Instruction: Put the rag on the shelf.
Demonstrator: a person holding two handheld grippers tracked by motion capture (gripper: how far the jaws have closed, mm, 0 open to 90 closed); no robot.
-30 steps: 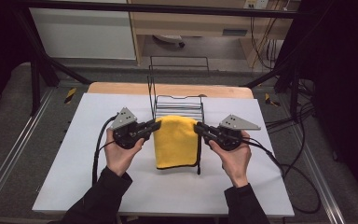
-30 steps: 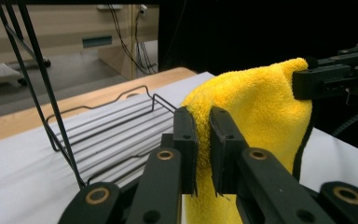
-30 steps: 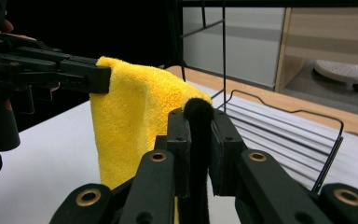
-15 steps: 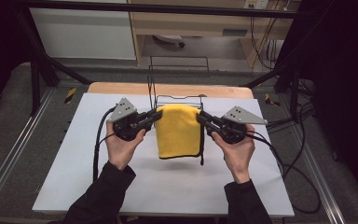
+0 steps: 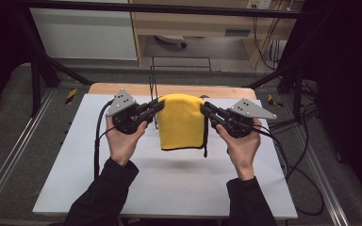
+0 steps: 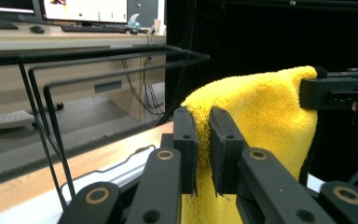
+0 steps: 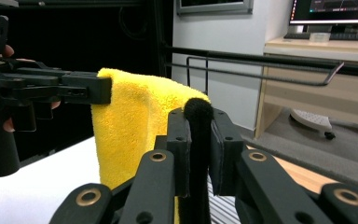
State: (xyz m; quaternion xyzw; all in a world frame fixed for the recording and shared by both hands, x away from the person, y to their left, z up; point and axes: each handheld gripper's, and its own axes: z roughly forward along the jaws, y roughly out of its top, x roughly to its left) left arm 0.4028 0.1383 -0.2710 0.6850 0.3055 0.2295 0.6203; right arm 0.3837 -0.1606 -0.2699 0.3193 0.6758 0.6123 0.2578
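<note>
- White tabletop (image 5: 169, 188) lies beneath, the black wire rack (image 5: 153, 89) at its far edge.
- Folded yellow fleecy cloth (image 5: 181, 122) hangs clear of the table, stretched flat between both tools, presumably for draping on that rack.
- Left gripper (image 5: 159, 106) pinches one top corner; right gripper (image 5: 203, 108) is clamped on the other, at the black trim.

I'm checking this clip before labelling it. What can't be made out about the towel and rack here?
- High view: the towel hides most of the rack.
- Left gripper view: the left gripper covers the towel's lower part; the frame's bottom edge cuts off its hem.
- Right gripper view: the right gripper covers the towel's black edge lower down.
</note>
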